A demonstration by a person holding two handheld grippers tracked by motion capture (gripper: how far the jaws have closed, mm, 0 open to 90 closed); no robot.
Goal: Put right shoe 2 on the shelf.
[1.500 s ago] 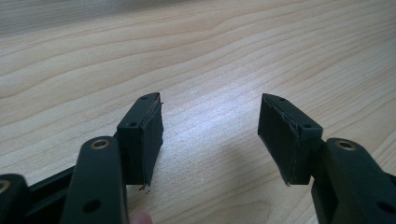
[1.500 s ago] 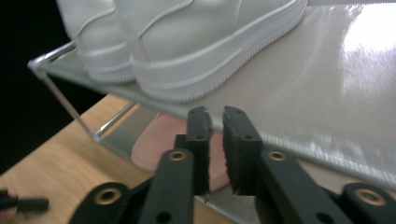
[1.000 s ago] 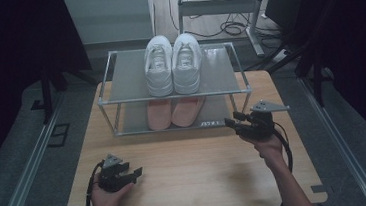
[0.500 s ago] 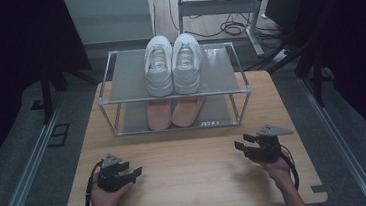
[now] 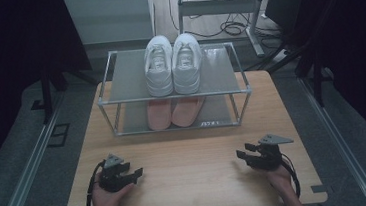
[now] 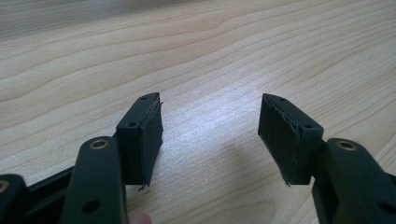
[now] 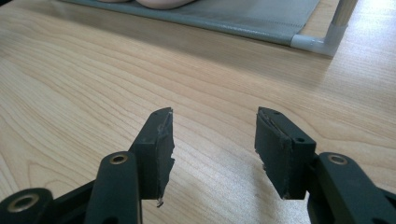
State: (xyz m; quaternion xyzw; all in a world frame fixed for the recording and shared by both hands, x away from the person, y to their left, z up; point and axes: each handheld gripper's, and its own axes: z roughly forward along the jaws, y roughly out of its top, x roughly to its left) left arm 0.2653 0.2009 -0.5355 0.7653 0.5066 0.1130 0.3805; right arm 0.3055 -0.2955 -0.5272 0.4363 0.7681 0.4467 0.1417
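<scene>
With both grippers' fingers spread empty on the table, shoes look racked; next move likely just idle.

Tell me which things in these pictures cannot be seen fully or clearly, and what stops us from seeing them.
- Pink shoes, high view: the heel ends are hidden under the rack's top shelf; right gripper view: cut off by the top edge.
- Small label on the rack's lower front bar, high view: too small to read.
- Left hand, high view: the forearm is cut off by the bottom edge.
- White sneakers, high view: markings too small to make out.
</scene>
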